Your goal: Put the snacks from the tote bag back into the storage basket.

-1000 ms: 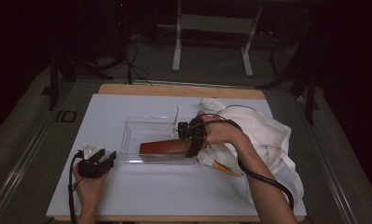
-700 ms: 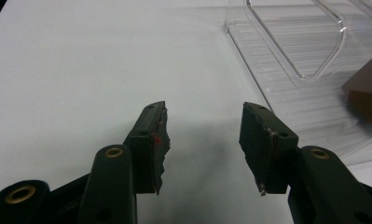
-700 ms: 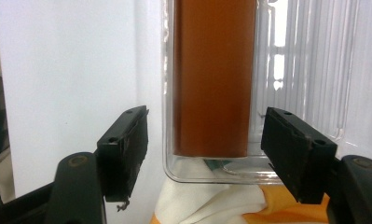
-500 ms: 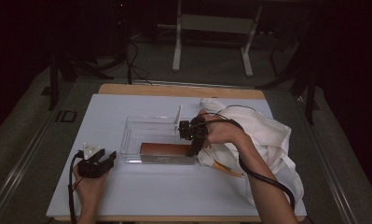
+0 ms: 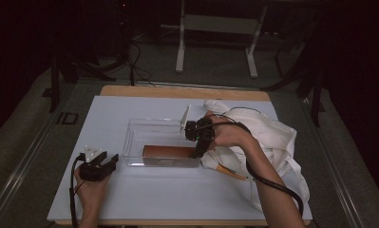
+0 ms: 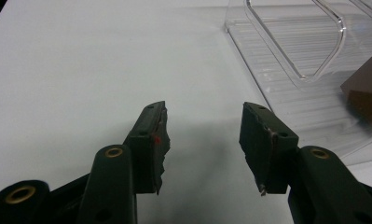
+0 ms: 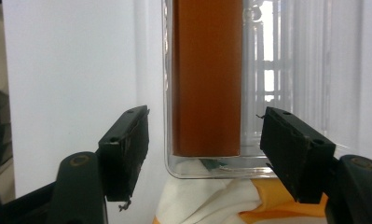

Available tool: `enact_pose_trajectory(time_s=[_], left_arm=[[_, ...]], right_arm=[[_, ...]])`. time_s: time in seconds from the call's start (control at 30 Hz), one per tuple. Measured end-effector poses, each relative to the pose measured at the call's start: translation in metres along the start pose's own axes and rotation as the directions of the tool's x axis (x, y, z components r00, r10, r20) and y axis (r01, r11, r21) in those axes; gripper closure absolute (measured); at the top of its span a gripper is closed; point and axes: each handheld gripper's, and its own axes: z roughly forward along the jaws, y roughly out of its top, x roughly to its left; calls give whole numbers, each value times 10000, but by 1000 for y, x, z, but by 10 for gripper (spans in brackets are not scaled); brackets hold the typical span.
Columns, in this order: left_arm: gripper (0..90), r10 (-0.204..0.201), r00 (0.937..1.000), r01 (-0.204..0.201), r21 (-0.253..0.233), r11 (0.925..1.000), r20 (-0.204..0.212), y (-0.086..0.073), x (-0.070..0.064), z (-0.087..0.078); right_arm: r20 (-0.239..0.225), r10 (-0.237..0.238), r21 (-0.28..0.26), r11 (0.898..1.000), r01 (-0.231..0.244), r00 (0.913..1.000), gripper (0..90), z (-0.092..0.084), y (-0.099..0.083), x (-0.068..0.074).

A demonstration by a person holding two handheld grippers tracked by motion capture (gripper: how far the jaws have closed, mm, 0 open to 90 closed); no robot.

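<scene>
Lying flat inside the clear plastic bin (image 5: pixel 151 130), the brown box (image 5: pixel 169 151) rested along the bin's wall nearest the person, its right end close to the bin's right corner. In the right gripper view the brown box (image 7: pixel 207 79) ran lengthwise away from the camera, just inside the bin's (image 7: pixel 267 70) rounded corner. The right gripper (image 5: pixel 198 153) hovered at that end of the bin, its jaws released and spread wider than the box, gripping nothing; the right gripper (image 7: pixel 204 154) showed clear gaps on both sides of the box. A white cloth bag (image 5: pixel 272 142) lay just right of the bin, partly under the right hand. The left gripper (image 5: pixel 100 165) rested on the white desk (image 5: pixel 177 194) left of the bin, apart from it. The left gripper (image 6: pixel 204 140) stood released, with bare desk between its jaws.
</scene>
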Motion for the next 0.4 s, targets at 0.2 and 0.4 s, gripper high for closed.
enact_pose_trajectory(time_s=[0.2,0.4], left_arm=[[516,0,10000,0,6,10000,-11,0,0,0],[516,-6,10000,6,30,10000,-25,0,0,0]], right_arm=[[562,393,-650,9972,-356,9976,325,-7,-10,5],[1089,783,-1431,9877,-623,9910,319,-16,-22,14]])
